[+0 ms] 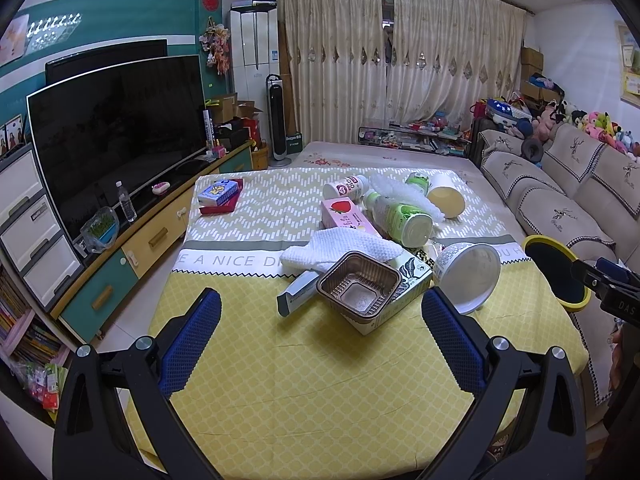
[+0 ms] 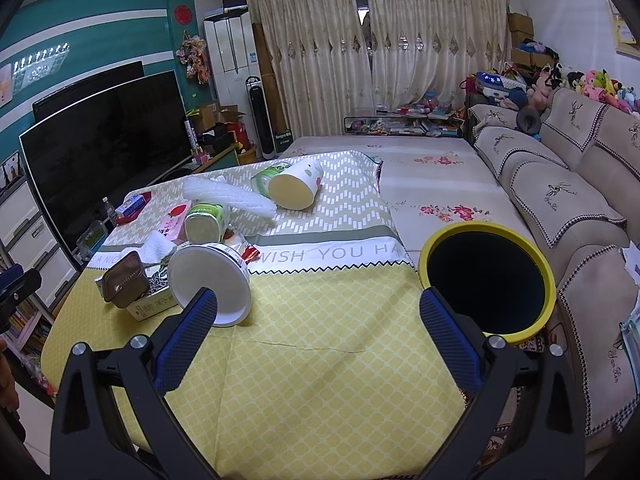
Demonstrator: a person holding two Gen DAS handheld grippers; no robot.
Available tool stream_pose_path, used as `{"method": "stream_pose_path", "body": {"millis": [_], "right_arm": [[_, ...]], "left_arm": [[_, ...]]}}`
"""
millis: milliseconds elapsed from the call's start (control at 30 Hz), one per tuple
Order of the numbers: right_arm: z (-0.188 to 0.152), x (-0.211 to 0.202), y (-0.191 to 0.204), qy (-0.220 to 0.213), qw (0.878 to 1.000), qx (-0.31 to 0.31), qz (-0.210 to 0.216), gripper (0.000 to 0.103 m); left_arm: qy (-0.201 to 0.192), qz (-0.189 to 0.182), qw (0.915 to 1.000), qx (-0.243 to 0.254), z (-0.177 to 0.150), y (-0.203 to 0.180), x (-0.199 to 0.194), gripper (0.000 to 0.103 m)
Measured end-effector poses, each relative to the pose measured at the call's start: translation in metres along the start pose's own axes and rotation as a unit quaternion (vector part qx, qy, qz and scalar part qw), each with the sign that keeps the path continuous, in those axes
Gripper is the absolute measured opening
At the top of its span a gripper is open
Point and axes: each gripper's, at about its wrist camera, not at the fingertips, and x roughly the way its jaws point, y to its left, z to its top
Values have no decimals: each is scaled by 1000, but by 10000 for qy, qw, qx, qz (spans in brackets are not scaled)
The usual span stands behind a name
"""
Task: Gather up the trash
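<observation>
Both of my hand-held grippers are released and carry nothing. My left hand-held gripper [image 1: 320,316] hovers over the yellow cloth [image 1: 320,380] on the counter, fingers spread wide, pointed at the trash pile. Nearest to it is a brown tray [image 1: 359,289], lying on a printed carton [image 1: 400,300]. A white towel [image 1: 340,252] lies just behind the tray. To the right of the tray a white tub [image 1: 468,276] is tipped on its side, mouth toward me. Behind these are a pink strawberry box [image 1: 346,214], a green-labelled bottle [image 1: 400,216] on its side, a white bottle [image 1: 346,188], a piece of bubble wrap [image 1: 400,194] and a paper cup [image 1: 446,198], also lying down. A blue box [image 1: 219,194] sits apart at the far left corner on a red item. My right hand-held gripper [image 2: 318,316] hangs over bare cloth, its left finger [image 2: 188,332] in front of the tub's rim; contact cannot be told. The bin [image 2: 550,280], yellow-rimmed with a dark inside, stands beside the counter's right edge, between it and the sofa [image 2: 580,208]; its mouth lies just beyond my right finger [image 2: 448,336].
</observation>
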Motion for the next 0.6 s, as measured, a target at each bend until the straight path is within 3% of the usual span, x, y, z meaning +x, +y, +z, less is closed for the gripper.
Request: {"method": "stream_pose_path", "body": {"millis": [300, 600], "right_arm": [[-1, 7, 0, 64, 10000, 11, 16, 96], [0, 30, 23, -69, 9986, -250, 455, 96]], "left_arm": [[64, -1, 10000, 1, -4, -1, 6, 99], [169, 0, 9999, 9, -4, -2, 16, 99]]}}
